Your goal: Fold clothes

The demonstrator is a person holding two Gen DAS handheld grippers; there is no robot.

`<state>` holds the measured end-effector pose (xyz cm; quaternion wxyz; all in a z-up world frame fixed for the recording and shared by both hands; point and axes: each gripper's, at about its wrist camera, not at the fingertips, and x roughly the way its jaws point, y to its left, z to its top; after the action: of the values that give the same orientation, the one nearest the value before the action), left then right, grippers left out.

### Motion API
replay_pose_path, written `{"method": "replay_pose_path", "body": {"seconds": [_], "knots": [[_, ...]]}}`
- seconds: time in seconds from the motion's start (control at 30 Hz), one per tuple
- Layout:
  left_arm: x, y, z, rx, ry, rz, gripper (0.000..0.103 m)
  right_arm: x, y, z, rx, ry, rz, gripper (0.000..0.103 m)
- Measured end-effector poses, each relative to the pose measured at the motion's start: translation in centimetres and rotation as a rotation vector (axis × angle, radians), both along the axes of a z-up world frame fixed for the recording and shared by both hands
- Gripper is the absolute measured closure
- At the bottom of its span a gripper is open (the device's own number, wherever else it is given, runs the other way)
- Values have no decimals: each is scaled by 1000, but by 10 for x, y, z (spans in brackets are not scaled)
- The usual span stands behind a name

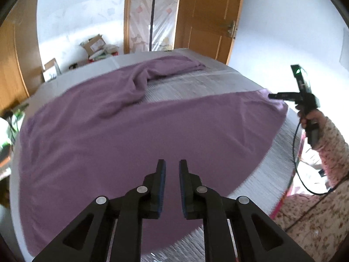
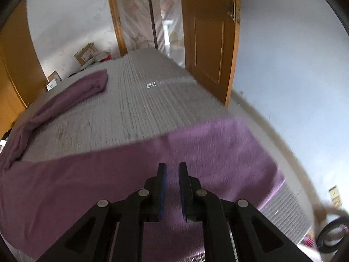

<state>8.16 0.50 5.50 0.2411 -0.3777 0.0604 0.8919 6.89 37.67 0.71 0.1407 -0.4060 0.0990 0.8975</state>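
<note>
**Left wrist view: one purple garment lying on a grey bed**

One purple garment is lying spread across the grey ribbed mattress, its sleeve trailing toward 12 o'clock. Two wooden doors are standing behind, with cardboard boxes at 11 o'clock. The left gripper is hovering slightly parted, pinching nothing. Only this view is showing the right gripper at 3 o'clock; the right wrist view is showing its fingers slightly apart over the cloth.
</note>
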Motion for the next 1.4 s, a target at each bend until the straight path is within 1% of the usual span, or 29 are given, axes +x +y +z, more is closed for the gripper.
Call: {"method": "replay_pose_path", "body": {"seconds": [0.07,0.13,0.23,0.3,0.37,0.43,0.5,0.57,0.63,0.73,0.77,0.83,0.87,0.93,1.03,1.1,1.17,1.23,1.4], "knots": [[-11,3,5,-24,29,15,90,-8,-8,15,26,25,32,92],[-29,4,8,-13,46,29,89,-19,-18,27,23,39,67,92],[-57,7,6,4,25,67,88,-44,-36,39,31,42,130,92],[-76,10,3,21,8,85,88,-60,-47,40,30,45,169,92],[-93,15,0,22,-3,91,88,-77,-58,41,16,46,206,92],[-109,21,-4,-5,-12,118,86,-95,-67,36,1,34,231,92],[-126,26,-10,-41,-18,154,86,-114,-74,29,-25,12,253,92],[-135,31,-15,-77,-24,158,85,-132,-79,21,-52,-10,274,92],[-141,37,-20,-116,-24,158,85,-145,-82,14,-57,-27,293,92],[-149,40,-27,-142,-34,148,85,-166,-83,8,-65,-32,303,91],[-152,39,-29,-140,-41,155,85,-175,-80,5,-78,-36,292,90],[-157,38,-30,-133,-54,169,85,-194,-76,-1,-103,-44,270,83],[-158,39,-28,-124,-53,171,85,-204,-73,-4,-105,-49,259,83],[-157,43,-25,-108,-33,142,85,-222,-70,-9,-101,-62,233,83],[-160,51,-27,-125,-26,107,85,-240,-68,-14,-110,-65,231,82],[-163,56,-33,-155,-31,102,85,-246,-69,-16,-116,-62,232,80],[-167,60,-40,-176,-39,97,85,-252,-68,-18,-124,-62,225,75],[-171,62,-44,-190,-41,101,85,-259,-66,-21,-127,-63,215,75],[-184,57,-47,-165,-59,149,85,-275,-65,-27,-123,-53,199,75]]}}
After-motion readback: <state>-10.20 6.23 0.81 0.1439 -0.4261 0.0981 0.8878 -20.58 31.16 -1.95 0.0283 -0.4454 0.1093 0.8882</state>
